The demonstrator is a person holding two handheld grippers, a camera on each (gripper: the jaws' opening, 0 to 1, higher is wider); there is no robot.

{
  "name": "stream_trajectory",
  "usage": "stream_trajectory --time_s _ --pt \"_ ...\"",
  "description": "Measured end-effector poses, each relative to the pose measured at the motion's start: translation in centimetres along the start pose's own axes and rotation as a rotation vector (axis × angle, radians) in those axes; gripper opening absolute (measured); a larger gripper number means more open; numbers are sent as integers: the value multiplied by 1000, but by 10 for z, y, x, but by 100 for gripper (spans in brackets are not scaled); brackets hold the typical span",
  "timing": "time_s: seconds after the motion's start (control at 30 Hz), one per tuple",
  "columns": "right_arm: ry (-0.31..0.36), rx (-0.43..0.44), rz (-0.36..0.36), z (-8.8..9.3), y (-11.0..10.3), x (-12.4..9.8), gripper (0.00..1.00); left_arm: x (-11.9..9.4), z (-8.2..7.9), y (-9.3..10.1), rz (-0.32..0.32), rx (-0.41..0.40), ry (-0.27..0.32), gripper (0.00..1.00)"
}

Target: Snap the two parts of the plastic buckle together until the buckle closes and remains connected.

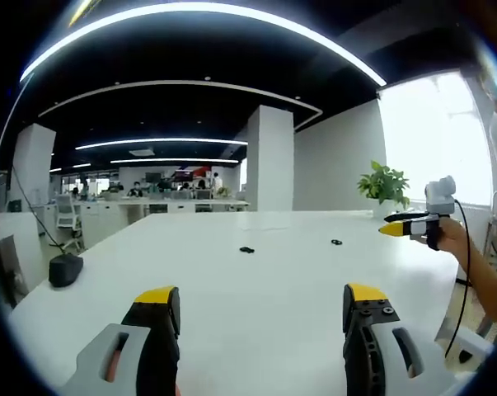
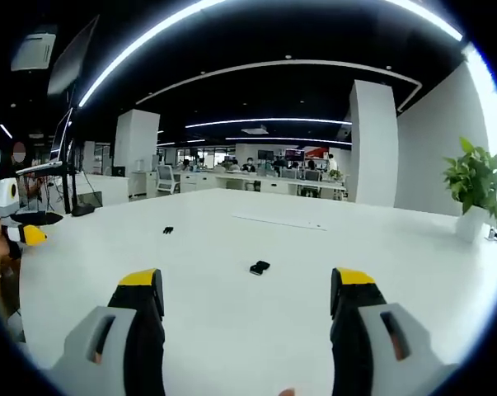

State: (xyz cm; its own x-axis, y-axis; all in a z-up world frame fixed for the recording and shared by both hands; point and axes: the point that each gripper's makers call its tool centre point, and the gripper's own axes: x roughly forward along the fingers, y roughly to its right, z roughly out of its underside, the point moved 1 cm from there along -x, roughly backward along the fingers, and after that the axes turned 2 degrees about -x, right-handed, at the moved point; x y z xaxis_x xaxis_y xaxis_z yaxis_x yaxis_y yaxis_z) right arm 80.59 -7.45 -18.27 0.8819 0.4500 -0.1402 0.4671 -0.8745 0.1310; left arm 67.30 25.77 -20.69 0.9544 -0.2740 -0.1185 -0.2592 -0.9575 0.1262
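Observation:
Two small black buckle parts lie apart on the white table (image 1: 232, 330). In the left gripper view one part (image 1: 246, 249) sits mid-table and the other (image 1: 336, 242) further right. My left gripper (image 1: 260, 297) is open and empty, well short of both. The right gripper (image 1: 400, 227) enters from the right, held in a hand. In the right gripper view the nearer part (image 2: 259, 267) lies just beyond my open, empty right gripper (image 2: 246, 285), and the other part (image 2: 167, 230) lies further off to the left. The left gripper (image 2: 25, 233) shows at the left edge.
A dark rounded object (image 1: 65, 268) rests near the table's left edge. A potted plant (image 1: 384, 186) stands at the far right corner, also seen as plant (image 2: 475, 181). A flat white strip (image 2: 281, 221) lies far back on the table. Office desks with people sit beyond.

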Motion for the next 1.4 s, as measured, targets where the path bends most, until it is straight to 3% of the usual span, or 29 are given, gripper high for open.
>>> stream_trajectory --time_s 0.67,0.9,1.4 --pt "-51 49 -9 12 14 28 82 -4 -3 -1 -4 4 8 82" --pt "-88 27 -16 14 14 38 82 -5 -2 -3 -10 -2 7 82" --pt "-177 68 -20 36 13 60 78 -4 -1 -3 -13 1 4 82"
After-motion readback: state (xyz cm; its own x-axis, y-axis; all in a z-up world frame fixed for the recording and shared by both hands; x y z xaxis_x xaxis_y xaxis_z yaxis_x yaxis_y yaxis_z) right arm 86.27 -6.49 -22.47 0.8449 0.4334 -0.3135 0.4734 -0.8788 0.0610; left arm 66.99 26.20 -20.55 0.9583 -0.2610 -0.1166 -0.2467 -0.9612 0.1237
